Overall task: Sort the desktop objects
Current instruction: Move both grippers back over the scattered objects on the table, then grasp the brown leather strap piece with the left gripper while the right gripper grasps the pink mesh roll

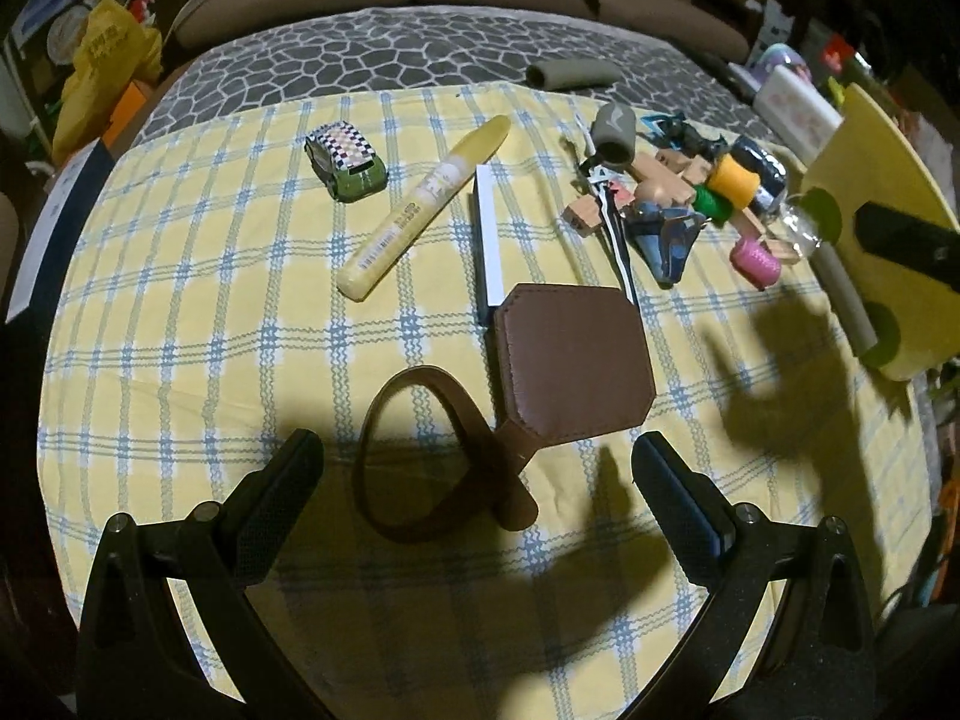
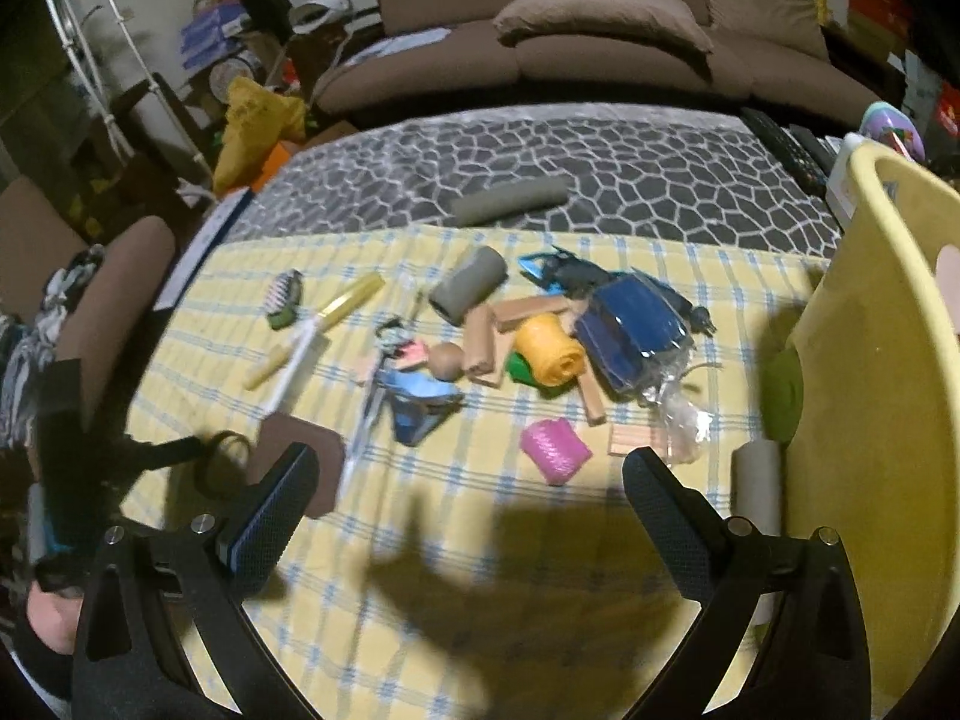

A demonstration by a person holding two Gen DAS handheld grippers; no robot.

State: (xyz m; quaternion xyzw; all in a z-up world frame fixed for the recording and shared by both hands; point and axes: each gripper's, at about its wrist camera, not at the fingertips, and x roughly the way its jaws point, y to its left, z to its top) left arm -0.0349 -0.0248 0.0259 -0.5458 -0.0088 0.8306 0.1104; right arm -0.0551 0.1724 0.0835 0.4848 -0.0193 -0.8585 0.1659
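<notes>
In the left wrist view my left gripper (image 1: 477, 450) hangs open just above a brown leather tag (image 1: 576, 360), with the tag's strap loop (image 1: 414, 456) between the fingers. Farther back lie a yellow marker (image 1: 420, 210), a checkered toy car (image 1: 345, 162) and a white flat box (image 1: 489, 240). In the right wrist view my right gripper (image 2: 471, 459) is open and holds nothing. A pink spool (image 2: 555, 450) lies just beyond it. Behind that sits a pile with an orange spool (image 2: 549, 357), a blue packet (image 2: 630, 324) and a grey foam tube (image 2: 471, 291).
A tall yellow bin (image 2: 870, 390) stands at the right edge of the yellow checked cloth (image 2: 480, 540), with a pale tube (image 2: 756, 480) against it. Another grey tube (image 2: 510, 201) lies on the dark patterned cover behind. A sofa and clutter surround the table.
</notes>
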